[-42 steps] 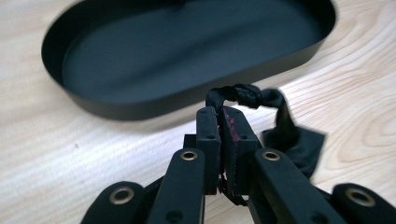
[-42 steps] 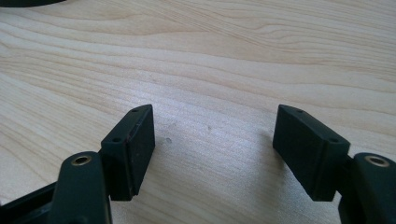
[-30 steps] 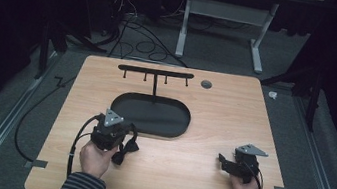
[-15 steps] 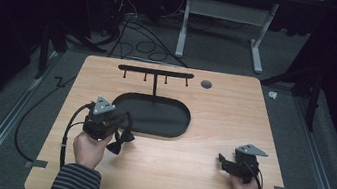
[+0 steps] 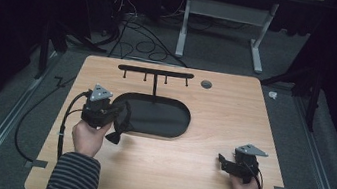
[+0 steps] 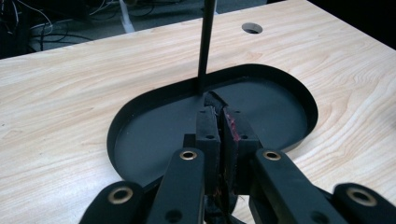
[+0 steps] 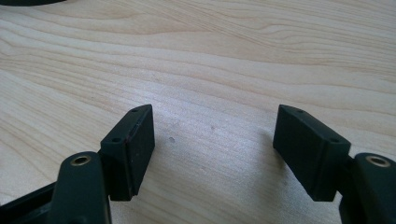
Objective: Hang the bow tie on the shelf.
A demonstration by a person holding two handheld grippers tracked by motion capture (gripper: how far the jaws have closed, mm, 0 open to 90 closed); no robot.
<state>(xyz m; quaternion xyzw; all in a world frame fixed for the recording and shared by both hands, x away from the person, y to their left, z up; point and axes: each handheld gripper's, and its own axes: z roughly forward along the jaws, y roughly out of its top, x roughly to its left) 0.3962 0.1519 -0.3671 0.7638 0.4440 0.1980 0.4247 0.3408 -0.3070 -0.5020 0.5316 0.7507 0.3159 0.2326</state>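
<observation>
Right gripper (image 5: 223, 162) rests low near the desk's (image 5: 234, 114) near right corner, jaws spread wide over bare wood. Left gripper (image 5: 119, 125), toward the near left, has its jaws clamped tight on a small black item (image 6: 219, 109), identity unclear, held over the left end of the black oval tray (image 5: 172, 125). Behind the tray, a hook rack (image 5: 155, 72) stands by the far edge.

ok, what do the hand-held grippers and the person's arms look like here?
Both hand-held grippers, left and right, are black with two block-shaped jaws on linkage arms with brass-coloured pivots. Each carries a grey three-cornered plate on top and trails a black cable. The left arm wears a dark striped sleeve.
</observation>
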